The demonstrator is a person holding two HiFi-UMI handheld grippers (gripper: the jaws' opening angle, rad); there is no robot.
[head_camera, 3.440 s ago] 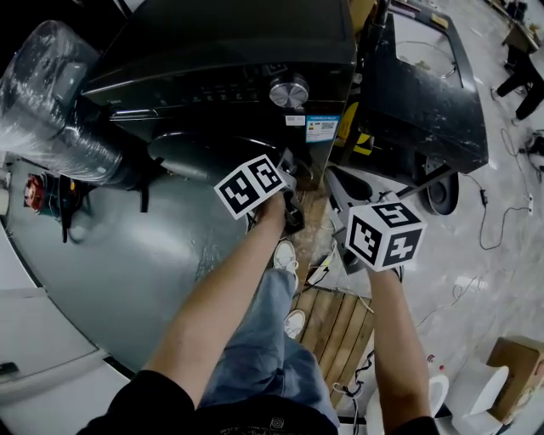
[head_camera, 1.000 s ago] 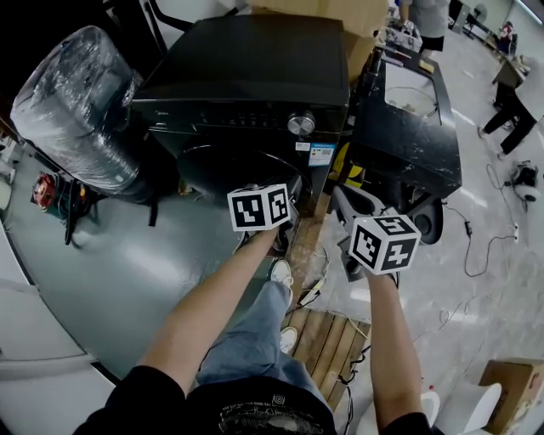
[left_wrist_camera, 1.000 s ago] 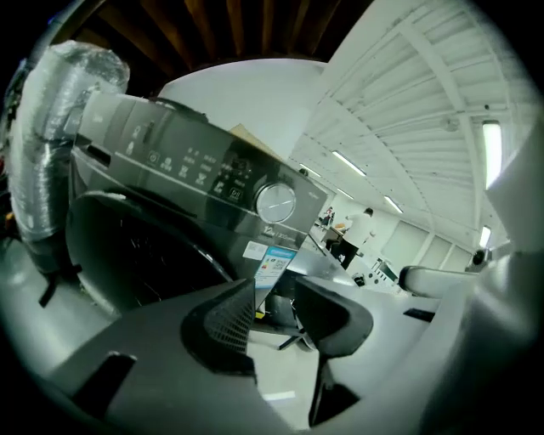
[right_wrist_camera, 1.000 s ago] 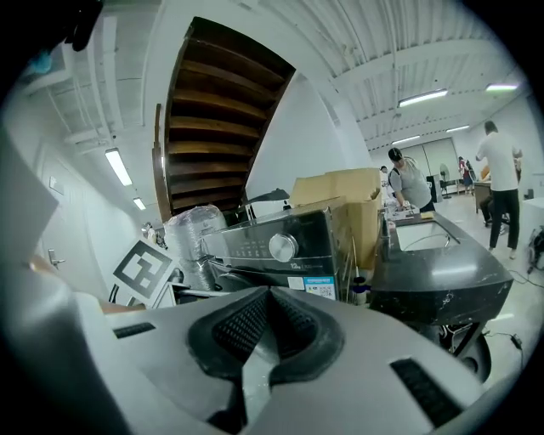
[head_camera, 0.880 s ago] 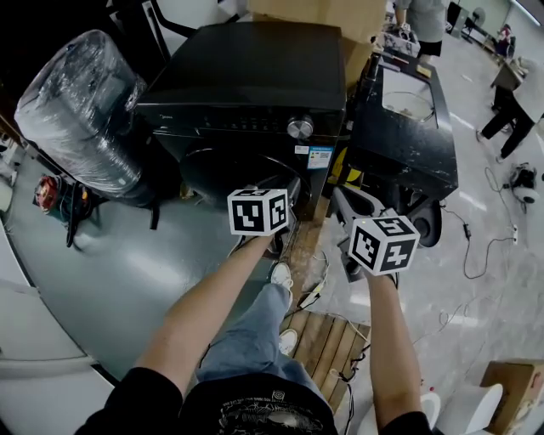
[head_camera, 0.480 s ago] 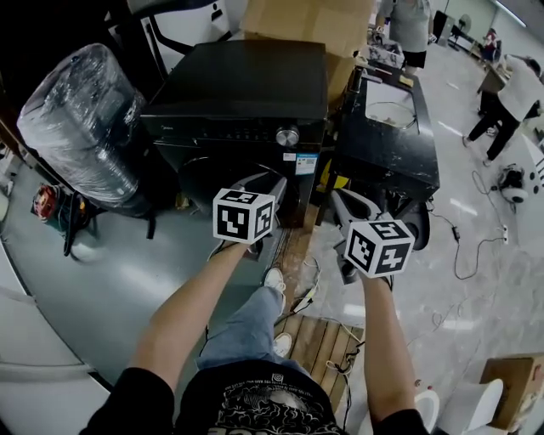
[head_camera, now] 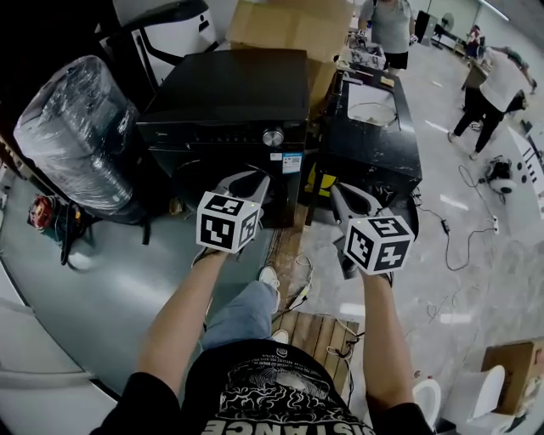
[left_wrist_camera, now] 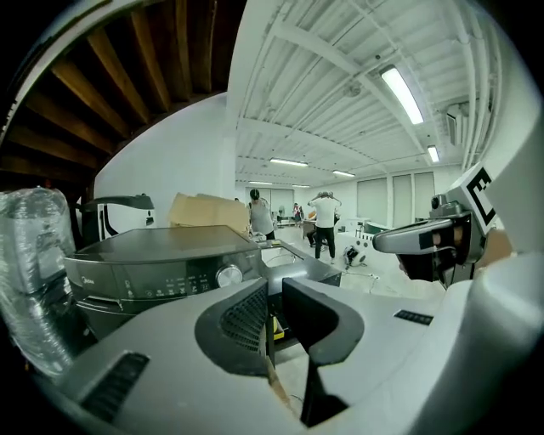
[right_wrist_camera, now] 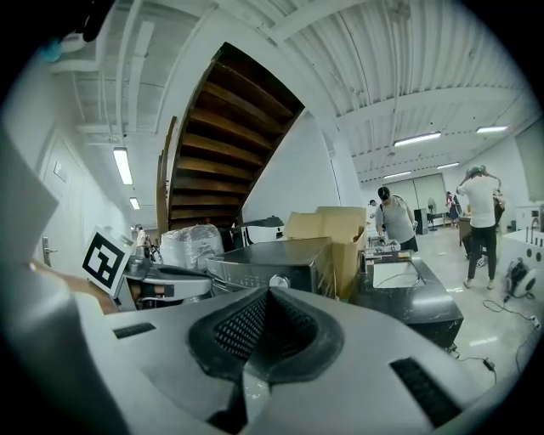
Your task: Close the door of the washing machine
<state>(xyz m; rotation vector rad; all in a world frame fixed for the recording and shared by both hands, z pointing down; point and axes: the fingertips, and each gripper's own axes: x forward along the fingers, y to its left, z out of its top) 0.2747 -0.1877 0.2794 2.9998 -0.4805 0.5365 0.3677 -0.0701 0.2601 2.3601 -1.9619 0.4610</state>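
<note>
The black washing machine (head_camera: 229,102) stands ahead of me, its silver knob (head_camera: 273,138) on the front panel. Its round door (head_camera: 189,172) looks flush with the front, partly hidden behind my left gripper. My left gripper (head_camera: 252,180) hangs in the air in front of the machine, touching nothing. Its jaws are closing, a narrow gap still shows between them, and nothing is in it (left_wrist_camera: 274,299). My right gripper (head_camera: 344,195) floats to the right, level with the left, shut and empty (right_wrist_camera: 263,296). Both gripper views show the machine (left_wrist_camera: 161,265) (right_wrist_camera: 263,259) at a distance.
A plastic-wrapped bundle (head_camera: 72,127) stands left of the machine. A second black unit (head_camera: 374,127) with a basin stands close on its right, with cardboard boxes (head_camera: 289,25) behind. A wooden pallet (head_camera: 319,327) and cables (head_camera: 459,246) lie on the floor. People (head_camera: 387,25) stand at the back.
Both grippers have risen and drawn back from the machine's front. The left gripper has rolled, so its marker cube shows another face. The machine now sits farther off.
</note>
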